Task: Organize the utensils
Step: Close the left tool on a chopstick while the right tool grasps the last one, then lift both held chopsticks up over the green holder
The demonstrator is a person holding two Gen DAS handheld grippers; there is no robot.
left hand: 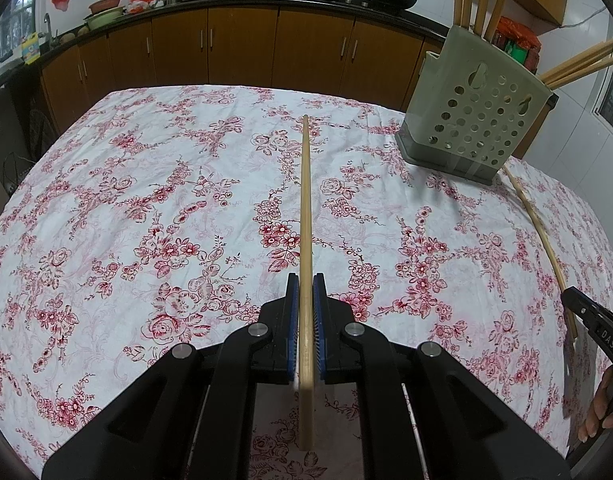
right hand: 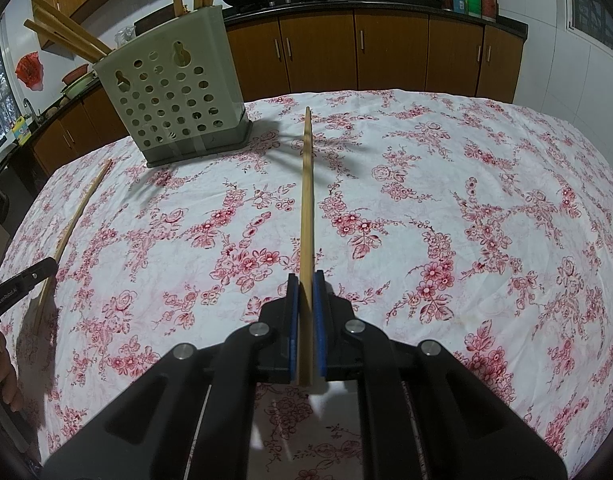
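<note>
We hold 2 bamboo chopsticks, 1 clenched in the left gripper [left hand: 305, 292] and 1 in the right gripper [right hand: 305, 288], both raised above the floral tabletop [left hand: 146, 200]. The perforated holder [left hand: 474, 120], already carrying several sticks we cannot count exactly, stands between them. Such long, thin sticks could pivot in the jaws and miss the holder's opening.
</note>
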